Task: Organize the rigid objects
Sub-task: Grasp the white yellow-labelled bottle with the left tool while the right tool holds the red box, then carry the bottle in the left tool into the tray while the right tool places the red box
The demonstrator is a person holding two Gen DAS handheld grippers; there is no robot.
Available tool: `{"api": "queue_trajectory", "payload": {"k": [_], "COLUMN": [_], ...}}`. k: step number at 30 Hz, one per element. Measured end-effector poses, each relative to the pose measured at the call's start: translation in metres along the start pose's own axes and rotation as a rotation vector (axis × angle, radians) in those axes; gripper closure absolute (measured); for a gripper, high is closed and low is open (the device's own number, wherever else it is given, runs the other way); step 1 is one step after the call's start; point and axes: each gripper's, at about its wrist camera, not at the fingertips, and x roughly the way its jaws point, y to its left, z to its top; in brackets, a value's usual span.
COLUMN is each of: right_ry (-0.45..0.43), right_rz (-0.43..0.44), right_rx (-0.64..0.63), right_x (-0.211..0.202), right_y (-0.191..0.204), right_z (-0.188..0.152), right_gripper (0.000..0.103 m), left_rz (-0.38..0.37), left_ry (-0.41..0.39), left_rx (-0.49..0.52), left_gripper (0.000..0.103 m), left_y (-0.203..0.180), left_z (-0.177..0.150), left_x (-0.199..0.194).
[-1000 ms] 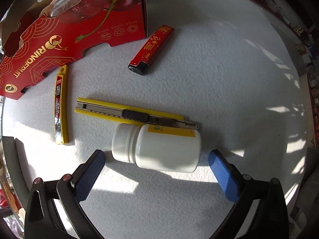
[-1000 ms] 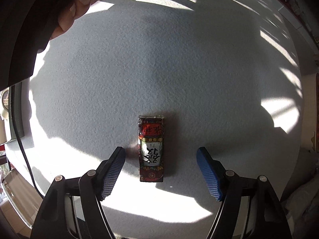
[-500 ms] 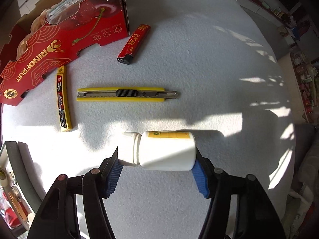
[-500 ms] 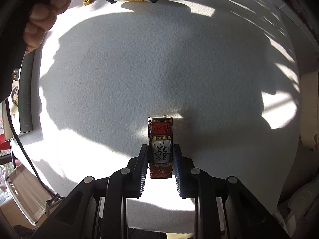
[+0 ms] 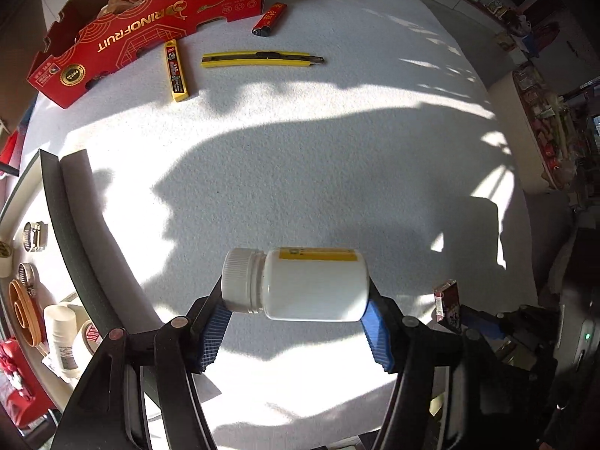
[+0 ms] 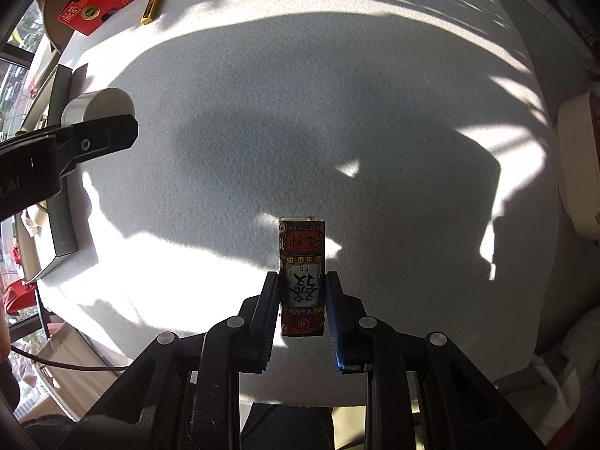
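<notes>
My left gripper (image 5: 296, 318) is shut on a white pill bottle (image 5: 300, 285) with a ribbed cap and yellow label, held sideways well above the white table. My right gripper (image 6: 302, 300) is shut on a small red card box (image 6: 302, 273) with Chinese print, lifted off the table. The box also shows at the right of the left wrist view (image 5: 448, 302). The bottle and left gripper show at the left of the right wrist view (image 6: 97, 107). At the far side lie a yellow utility knife (image 5: 262, 59), a yellow blade case (image 5: 176, 71) and a red lighter (image 5: 270, 18).
A red RINOFRUIT cardboard box (image 5: 123, 33) stands at the far left with items inside. A grey tray edge (image 5: 75, 225) runs along the table's left side, with hose clamps, tape and a small bottle beyond it. Cluttered shelves stand off the right side.
Both grippers closed on their objects and lifted them. The left pulled far back from the knife and lighter with the bottle; the right raised the card box off the table.
</notes>
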Motion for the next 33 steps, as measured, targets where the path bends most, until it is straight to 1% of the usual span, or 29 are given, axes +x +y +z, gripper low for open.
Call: {"api": "queue_trajectory", "payload": {"k": [4, 7, 8, 10, 11, 14, 20, 25, 33], "right_ry": [0.004, -0.001, -0.002, -0.007, -0.01, -0.026, -0.055, -0.076, -0.111], "right_rz": [0.005, 0.003, 0.001, -0.003, -0.006, -0.014, -0.031, -0.026, 0.016], "right_rx": [0.008, 0.006, 0.003, -0.005, -0.01, -0.033, -0.106, -0.175, -0.319], "right_x": [-0.007, -0.018, -0.02, -0.024, -0.019, -0.027, -0.042, -0.049, -0.071], "right_y": [0.01, 0.013, 0.016, 0.021, 0.036, 0.038, 0.071, 0.099, 0.173], "right_z": [0.0, 0.002, 0.003, 0.006, 0.018, 0.021, 0.037, 0.044, 0.049], "right_gripper": [0.078, 0.078, 0.078, 0.078, 0.078, 0.078, 0.078, 0.078, 0.078], "left_rz": [-0.014, -0.022, -0.025, -0.026, -0.025, -0.022, -0.014, 0.007, 0.081], "left_ry": [0.007, 0.003, 0.002, -0.004, -0.009, -0.036, -0.094, -0.143, -0.21], "left_rx": [0.046, 0.074, 0.077, 0.084, 0.085, 0.072, -0.003, -0.092, -0.307], "left_gripper": [0.036, 0.036, 0.036, 0.036, 0.036, 0.036, 0.036, 0.036, 0.036], "left_y": [0.007, 0.008, 0.014, 0.019, 0.023, 0.034, 0.062, 0.091, 0.152], "left_z": [-0.032, -0.046, -0.055, -0.061, -0.063, -0.067, -0.072, -0.082, -0.111], "left_x": [-0.016, -0.022, -0.029, -0.034, -0.038, -0.048, -0.065, -0.077, -0.096]}}
